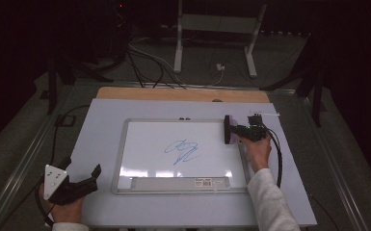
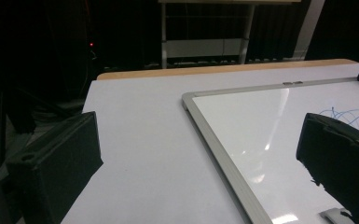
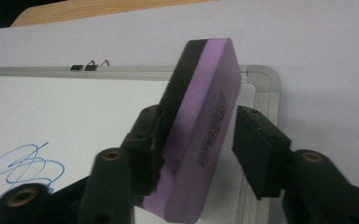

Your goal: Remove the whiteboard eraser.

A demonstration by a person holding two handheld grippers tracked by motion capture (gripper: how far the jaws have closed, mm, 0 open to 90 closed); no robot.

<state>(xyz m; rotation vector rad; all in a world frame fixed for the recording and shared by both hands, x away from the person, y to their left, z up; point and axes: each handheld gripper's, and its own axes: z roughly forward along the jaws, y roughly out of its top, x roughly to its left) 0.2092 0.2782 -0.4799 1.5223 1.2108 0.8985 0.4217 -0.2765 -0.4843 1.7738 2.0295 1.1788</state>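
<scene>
Eraser [image 3: 200, 126], purple foam body with a black felt face, held on edge between the jaws of the right gripper [image 1: 238, 131]; position: over the right end of the whiteboard [image 1: 149, 139], close to its upper right corner; the left jaw presses the felt side, while a thin gap seems to show between the right jaw and the purple side in the right gripper view, so a full clamp cannot be confirmed; no earlier picture is at hand to compare.

Left gripper [image 1: 84, 182]: jaws wide apart, nothing between them; rests at the near left corner of the table [image 1: 101, 211], off the board's frame.

Surroundings: blue scribble [image 1: 183, 150] near the board's centre, well apart from the eraser; two binder clips [image 3: 89, 66] on the board's far frame edge; a grey tray strip [image 1: 180, 183] along the board's near edge, bearing a small label; a cable [image 1: 277, 154] trailing from the right gripper down past the board's right edge.

Edges and room: bare white board surface lies open between eraser and scribble; a strip of wood [image 1: 173, 94] shows along the table's far edge; dark floor with stands and cables beyond.
</scene>
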